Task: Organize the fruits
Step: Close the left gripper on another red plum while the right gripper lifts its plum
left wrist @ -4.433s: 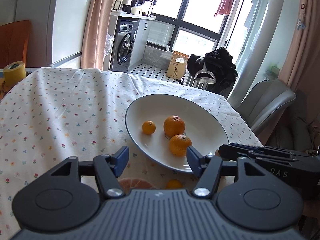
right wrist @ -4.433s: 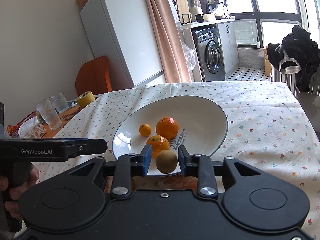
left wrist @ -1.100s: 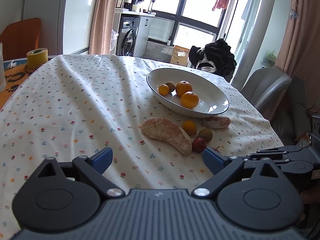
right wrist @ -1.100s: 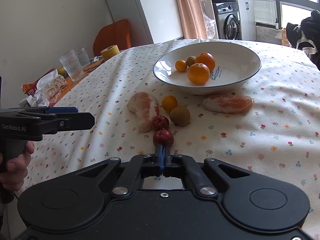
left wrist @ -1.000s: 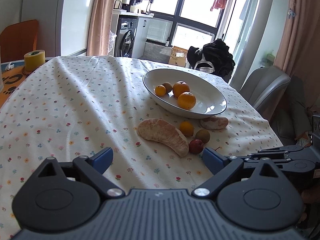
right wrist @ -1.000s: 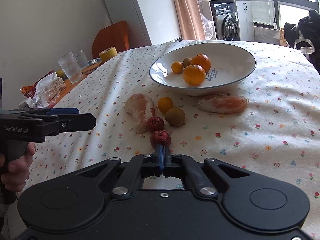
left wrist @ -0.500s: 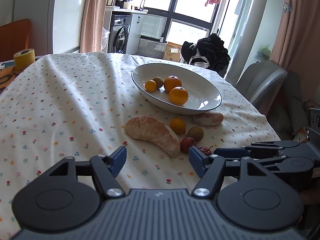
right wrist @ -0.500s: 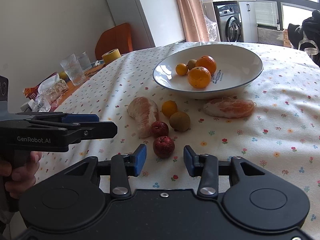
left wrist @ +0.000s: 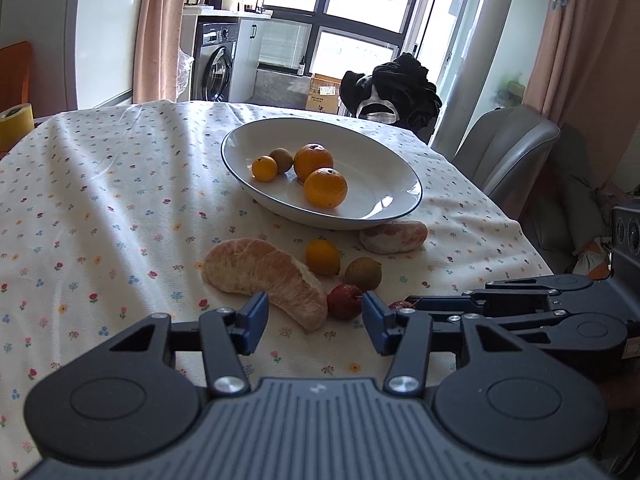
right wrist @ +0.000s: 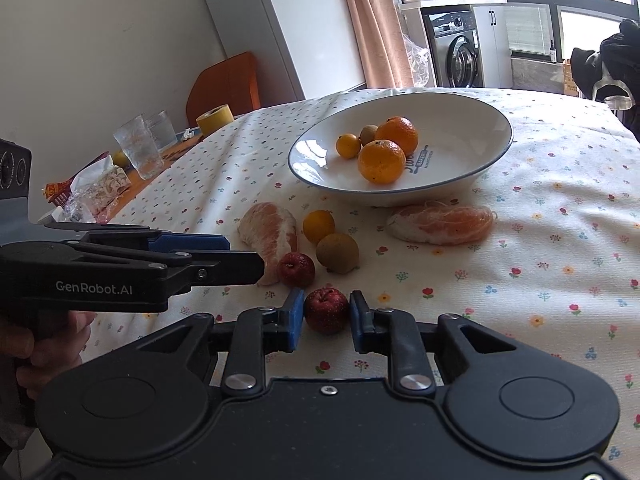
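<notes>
A white bowl (left wrist: 400, 204) (right wrist: 480, 160) holds two oranges, a small orange and a brown fruit. In front of it on the flowered cloth lie two peeled pomelo segments (left wrist: 264, 272) (right wrist: 440, 224), a small orange (right wrist: 318, 226), a brown fruit (right wrist: 337, 253) and two small red fruits. My right gripper (right wrist: 326, 320) is open, its fingers close on either side of the nearer red fruit (right wrist: 326, 310), which rests on the cloth. My left gripper (left wrist: 314, 322) (right wrist: 244, 256) is open at the near end of the large segment, beside the other red fruit (left wrist: 344, 300).
Two glasses (right wrist: 140, 146), a yellow tape roll (right wrist: 215, 118) and snack packets (right wrist: 92, 188) stand at the table's far left. A grey chair (left wrist: 508, 148) is beyond the table's right edge. A hand (right wrist: 48, 340) holds the left gripper.
The right gripper dropped a brown fruit in the bowl, drew back, opened, and now narrows around the near red fruit. The left gripper moved in to the large segment and narrowed.
</notes>
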`<move>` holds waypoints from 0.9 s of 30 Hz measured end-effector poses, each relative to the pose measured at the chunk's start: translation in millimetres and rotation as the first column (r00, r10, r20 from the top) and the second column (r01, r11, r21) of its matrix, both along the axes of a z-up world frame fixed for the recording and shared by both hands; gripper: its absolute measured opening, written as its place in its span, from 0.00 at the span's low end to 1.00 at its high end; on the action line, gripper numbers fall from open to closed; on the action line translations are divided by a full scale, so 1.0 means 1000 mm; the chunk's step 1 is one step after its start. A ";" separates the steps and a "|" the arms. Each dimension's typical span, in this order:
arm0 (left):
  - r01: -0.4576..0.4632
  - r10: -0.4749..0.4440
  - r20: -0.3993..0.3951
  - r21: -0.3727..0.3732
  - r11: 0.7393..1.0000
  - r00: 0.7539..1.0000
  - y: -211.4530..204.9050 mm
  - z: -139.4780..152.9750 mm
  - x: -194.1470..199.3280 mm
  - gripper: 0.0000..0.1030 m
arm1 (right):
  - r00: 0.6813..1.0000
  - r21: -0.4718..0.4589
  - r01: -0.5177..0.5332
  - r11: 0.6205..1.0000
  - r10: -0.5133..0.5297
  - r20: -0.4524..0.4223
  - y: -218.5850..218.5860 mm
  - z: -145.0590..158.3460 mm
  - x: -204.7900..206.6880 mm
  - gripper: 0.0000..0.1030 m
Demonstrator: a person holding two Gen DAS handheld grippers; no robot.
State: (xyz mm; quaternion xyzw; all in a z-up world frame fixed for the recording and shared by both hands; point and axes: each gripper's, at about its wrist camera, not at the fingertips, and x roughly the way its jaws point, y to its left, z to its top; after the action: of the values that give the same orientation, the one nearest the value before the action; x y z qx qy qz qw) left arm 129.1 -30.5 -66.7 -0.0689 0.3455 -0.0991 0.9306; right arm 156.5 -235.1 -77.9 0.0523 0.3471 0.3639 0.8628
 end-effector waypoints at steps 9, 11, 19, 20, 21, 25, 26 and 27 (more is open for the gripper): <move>0.042 -0.042 -0.002 0.013 0.999 0.999 -0.017 -0.005 0.013 0.39 | 0.999 0.005 0.041 0.999 -0.041 -0.001 -0.020 -0.001 0.003 0.22; 0.047 -0.047 0.002 0.013 0.999 0.999 -0.019 -0.004 0.015 0.39 | 0.999 0.007 0.049 0.999 -0.049 -0.002 -0.024 -0.001 0.004 0.22; 0.081 -0.080 -0.023 0.015 0.997 0.996 -0.031 -0.008 0.021 0.30 | 0.998 0.018 0.069 0.997 -0.069 -0.003 -0.034 -0.003 0.005 0.22; 0.080 -0.079 -0.031 0.014 0.997 0.996 -0.031 -0.010 0.022 0.29 | 0.997 0.019 0.071 0.997 -0.071 -0.003 -0.035 -0.003 0.004 0.22; 0.083 -0.082 -0.037 0.011 0.997 0.996 -0.032 -0.012 0.023 0.29 | 0.997 0.019 0.072 0.997 -0.072 -0.003 -0.036 -0.003 0.005 0.22; 0.087 -0.086 -0.045 0.012 0.996 0.995 -0.036 -0.016 0.024 0.26 | 0.997 0.020 0.078 0.997 -0.078 -0.003 -0.039 -0.004 0.004 0.22; 0.084 -0.083 -0.045 0.016 0.996 0.995 -0.036 -0.016 0.025 0.24 | 0.997 0.020 0.079 0.997 -0.079 -0.003 -0.040 -0.004 0.004 0.22; 0.079 -0.078 -0.048 0.017 0.997 0.996 -0.035 -0.016 0.025 0.21 | 0.997 0.021 0.079 0.997 -0.079 -0.002 -0.040 -0.003 0.004 0.22</move>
State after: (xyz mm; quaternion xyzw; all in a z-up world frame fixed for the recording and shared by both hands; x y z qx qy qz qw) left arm 154.3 -65.9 -82.8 -0.0490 0.3706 -0.1306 0.9182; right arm 160.8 -274.9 -81.3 0.0751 0.3413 0.3329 0.8758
